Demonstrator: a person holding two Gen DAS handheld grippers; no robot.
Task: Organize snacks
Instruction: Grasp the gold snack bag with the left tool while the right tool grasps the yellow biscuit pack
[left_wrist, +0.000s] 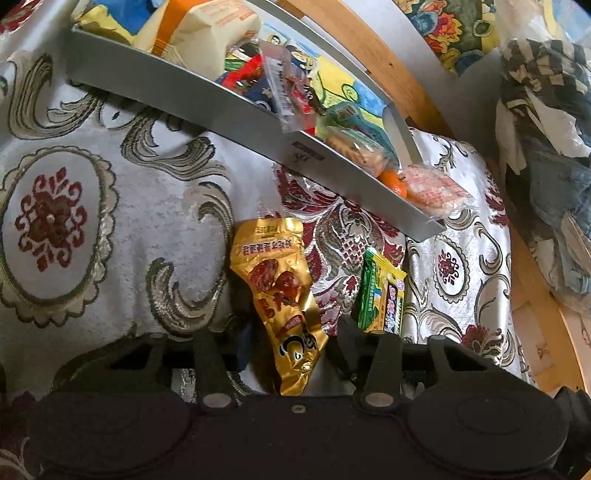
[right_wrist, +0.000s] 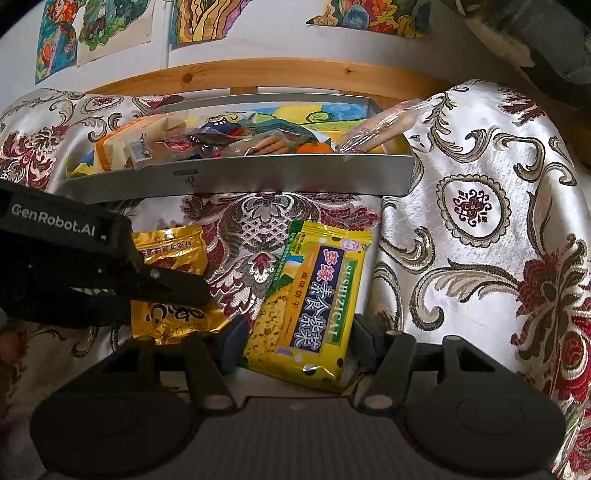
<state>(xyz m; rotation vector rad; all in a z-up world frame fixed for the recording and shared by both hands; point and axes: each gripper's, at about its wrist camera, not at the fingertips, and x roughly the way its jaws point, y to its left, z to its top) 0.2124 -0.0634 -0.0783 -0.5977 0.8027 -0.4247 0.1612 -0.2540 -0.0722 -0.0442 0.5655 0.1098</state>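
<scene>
Snacks are lying on a brocade cloth (right_wrist: 480, 206) patterned in silver, cream and dark red, and I am working over it with both tongs. My left tongs (left_wrist: 291, 347) are sitting around the gold snack packet (left_wrist: 280, 295), one finger on each side of its lower half; the packet is crumpled and pinched in between them, so they are gripping it. In the right wrist view the left tongs (right_wrist: 207, 295) are reaching in from the left edge across the same gold snack packet (right_wrist: 173, 254).

My right tongs (right_wrist: 295, 350) are straddling the yellow-green cracker packet (right_wrist: 314, 302), which is lying face up just right of the gold one, its printed side showing blue and yellow. The fingers are standing spread to either side of its near end, and I cannot tell whether they are touching it. From the left wrist view the cracker packet (left_wrist: 380, 291) is showing edge on, close beside the gold packet.

Beyond both packets a shallow grey metal tray (right_wrist: 236, 181) is resting on the cloth, already crowded with wrapped snacks, biscuits in clear wrap and a small orange fruit (right_wrist: 314, 147). A wooden rail (right_wrist: 258, 79) is running behind the tray, and colourful drawings (right_wrist: 96, 29) are hanging on the wall above.
</scene>
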